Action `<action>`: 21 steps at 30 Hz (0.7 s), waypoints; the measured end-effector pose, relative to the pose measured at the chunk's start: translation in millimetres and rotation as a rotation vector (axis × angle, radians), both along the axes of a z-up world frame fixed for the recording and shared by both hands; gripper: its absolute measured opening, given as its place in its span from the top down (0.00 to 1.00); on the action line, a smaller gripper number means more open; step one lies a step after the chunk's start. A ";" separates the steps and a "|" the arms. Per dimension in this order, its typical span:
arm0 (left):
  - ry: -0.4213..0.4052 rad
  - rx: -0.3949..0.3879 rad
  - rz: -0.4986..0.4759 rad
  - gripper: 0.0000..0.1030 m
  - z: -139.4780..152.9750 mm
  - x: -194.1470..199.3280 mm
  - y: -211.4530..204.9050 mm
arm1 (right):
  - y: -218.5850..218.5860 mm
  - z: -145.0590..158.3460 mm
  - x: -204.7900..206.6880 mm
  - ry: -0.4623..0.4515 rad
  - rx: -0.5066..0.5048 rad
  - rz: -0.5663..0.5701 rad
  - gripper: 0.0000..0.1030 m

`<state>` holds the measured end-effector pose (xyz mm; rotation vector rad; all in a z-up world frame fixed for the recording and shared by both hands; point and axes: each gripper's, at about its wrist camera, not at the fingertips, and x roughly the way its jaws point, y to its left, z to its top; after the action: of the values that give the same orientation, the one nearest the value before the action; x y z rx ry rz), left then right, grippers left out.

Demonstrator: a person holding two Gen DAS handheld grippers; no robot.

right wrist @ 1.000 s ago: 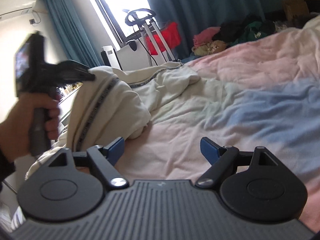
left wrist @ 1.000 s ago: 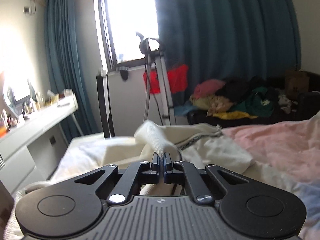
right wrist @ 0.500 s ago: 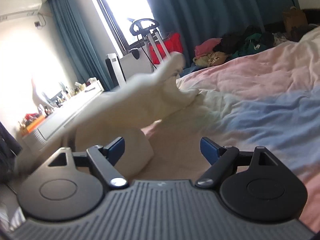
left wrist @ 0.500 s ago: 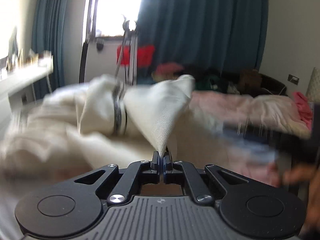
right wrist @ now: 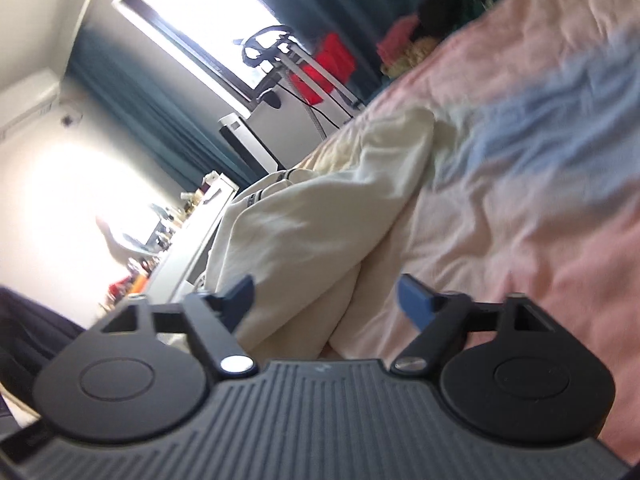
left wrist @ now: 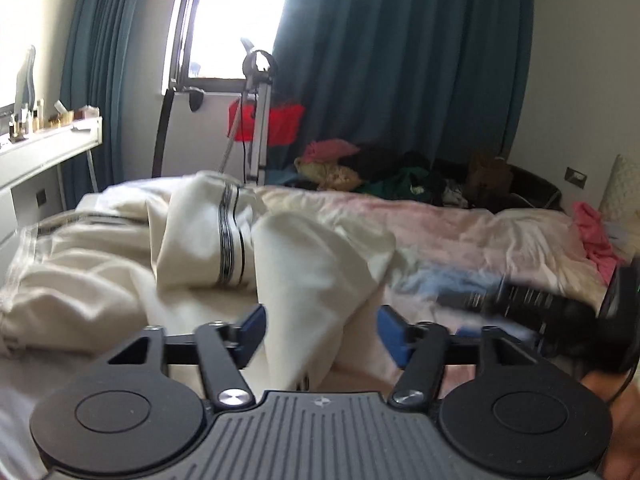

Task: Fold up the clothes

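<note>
Your left hand-held gripper (left wrist: 322,330) sits at the bottom of the frame with its blue pads spread, a fold of the cream garment (left wrist: 312,264) standing between them, unpinched. Your right hand-held gripper (right wrist: 324,300) is spread too, tilted over the same cream garment (right wrist: 304,232). Beyond, the garment lies crumpled across the bed (left wrist: 480,232), its striped band at centre left; a clothes pile (left wrist: 380,168) sits against the curtain.

From my remote seat I see a bright window (left wrist: 236,16) blown out by daylight, flanked by teal curtains (left wrist: 404,60). A white desk (left wrist: 44,152) (crowded with small bottles) runs along the left wall. The bed (left wrist: 480,232) wears a pink and blue cover. Beyond it lies a heap of coloured clothes (left wrist: 384,172), beside a metal stand (left wrist: 258,112) holding something red.
</note>
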<state>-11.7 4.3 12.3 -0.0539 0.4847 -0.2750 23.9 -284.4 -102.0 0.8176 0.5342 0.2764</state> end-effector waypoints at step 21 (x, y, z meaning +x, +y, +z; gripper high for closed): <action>-0.043 -0.063 0.145 0.21 -69.3 105.8 62.7 | -26.8 -62.2 271.8 0.119 -0.069 -0.287 0.86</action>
<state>94.1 67.1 -57.1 -0.1435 0.4275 -0.1484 295.6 -311.2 -164.3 0.8356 0.5267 -0.0550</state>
